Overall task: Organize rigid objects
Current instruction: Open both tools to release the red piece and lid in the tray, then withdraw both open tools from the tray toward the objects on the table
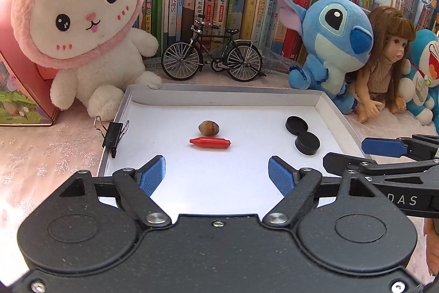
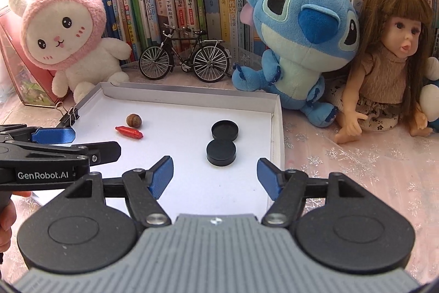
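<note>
Two round black pucks (image 2: 221, 144) touch in the shallow white cardboard tray (image 2: 276, 133) ahead of my released right gripper (image 2: 215, 177), my left gripper (image 1: 216, 176) equally released.

L gripper (image 1: 216, 172) wide open over white tray (image 1: 336, 111). Inside: acorn (image 1: 209, 127) just behind red capsule (image 1: 210, 144); two black discs (image 1: 302, 132) touching, R side. Binder clip (image 1: 113, 134) on L wall.

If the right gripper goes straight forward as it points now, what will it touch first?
Probably the nearer black disc: it lies almost centred ahead of the open right gripper, on the white tray. The second black disc lies just behind it, touching or overlapping. How high the gripper is cannot be judged, so it may pass above.
</note>
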Action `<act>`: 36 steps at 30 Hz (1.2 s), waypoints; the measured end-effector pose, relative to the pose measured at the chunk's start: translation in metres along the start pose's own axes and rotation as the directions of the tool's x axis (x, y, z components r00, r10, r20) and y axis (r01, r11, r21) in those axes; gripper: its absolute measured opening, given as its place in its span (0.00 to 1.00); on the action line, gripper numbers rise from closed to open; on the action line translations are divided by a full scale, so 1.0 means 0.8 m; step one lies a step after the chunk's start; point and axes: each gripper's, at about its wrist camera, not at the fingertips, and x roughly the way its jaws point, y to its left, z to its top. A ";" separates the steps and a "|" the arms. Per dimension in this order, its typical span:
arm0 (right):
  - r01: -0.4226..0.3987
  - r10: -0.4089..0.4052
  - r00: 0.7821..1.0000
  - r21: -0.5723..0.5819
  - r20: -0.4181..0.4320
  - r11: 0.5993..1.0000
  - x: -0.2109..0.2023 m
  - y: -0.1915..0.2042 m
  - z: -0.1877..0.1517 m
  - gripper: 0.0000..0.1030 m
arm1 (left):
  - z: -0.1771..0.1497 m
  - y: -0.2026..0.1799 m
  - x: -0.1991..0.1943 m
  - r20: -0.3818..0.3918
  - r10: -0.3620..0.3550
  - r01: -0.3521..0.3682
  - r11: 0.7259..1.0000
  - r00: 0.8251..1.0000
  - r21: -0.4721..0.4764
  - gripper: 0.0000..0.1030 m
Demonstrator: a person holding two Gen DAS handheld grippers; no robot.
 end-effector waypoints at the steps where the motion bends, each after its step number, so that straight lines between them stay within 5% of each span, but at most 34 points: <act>1: -0.003 0.003 1.000 -0.010 0.011 1.000 -0.007 0.000 -0.003 0.79 | -0.002 -0.001 -0.005 0.003 -0.004 0.004 1.000 1.000 0.002 0.80; 14: -0.048 0.059 0.991 -0.089 0.118 0.995 -0.101 0.009 -0.061 0.86 | -0.061 -0.020 -0.084 0.031 -0.075 0.074 0.996 0.997 0.040 0.84; 36: -0.067 0.093 0.972 -0.127 0.214 0.990 -0.182 0.022 -0.151 0.94 | -0.177 -0.039 -0.172 0.061 -0.125 0.119 0.989 0.990 0.089 0.86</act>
